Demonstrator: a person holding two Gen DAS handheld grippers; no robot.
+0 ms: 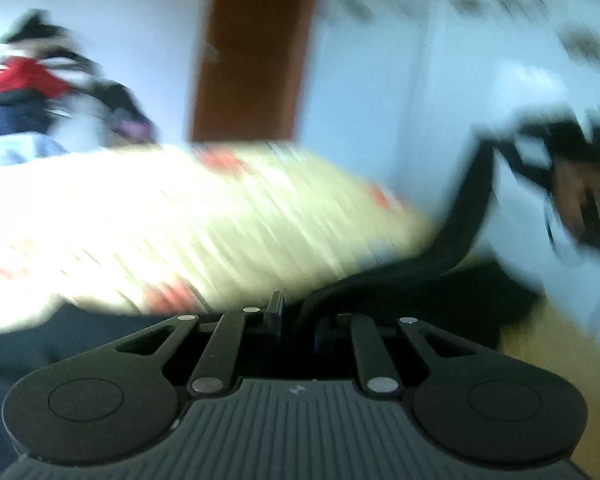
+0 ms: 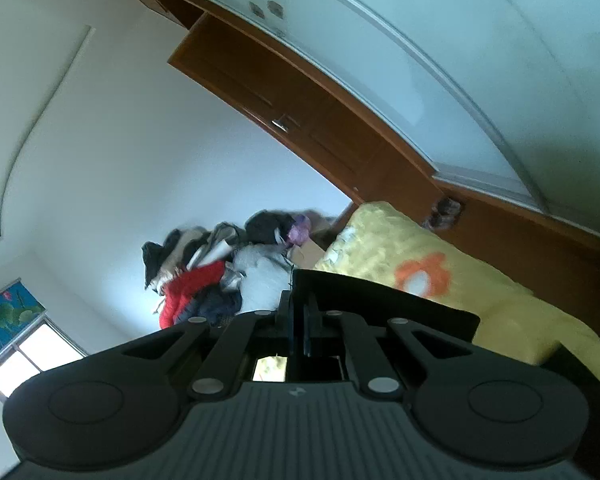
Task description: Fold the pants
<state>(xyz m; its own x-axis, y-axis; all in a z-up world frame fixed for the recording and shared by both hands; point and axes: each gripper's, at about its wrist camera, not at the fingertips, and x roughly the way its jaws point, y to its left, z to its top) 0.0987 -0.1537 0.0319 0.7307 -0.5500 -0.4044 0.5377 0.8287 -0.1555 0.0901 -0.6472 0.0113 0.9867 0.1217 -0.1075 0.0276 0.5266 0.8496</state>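
The dark pants [image 1: 452,240] stretch as a taut band from my left gripper [image 1: 298,316] up to the right, where a person's hand [image 1: 572,188] carries the right gripper. The left jaws stand almost together with the dark cloth pinched between them; this view is blurred. In the right wrist view my right gripper [image 2: 300,328] is shut on a flat edge of the pants [image 2: 380,300], which spreads to the right of the fingers above the bed.
A yellow bed cover [image 2: 400,248] with an orange flower lies beneath and also shows as the bed cover [image 1: 220,220]. A pile of clothes [image 2: 204,276] sits against the white wall. A brown wooden wardrobe [image 2: 300,112] runs behind the bed. A window [image 2: 32,352] is at lower left.
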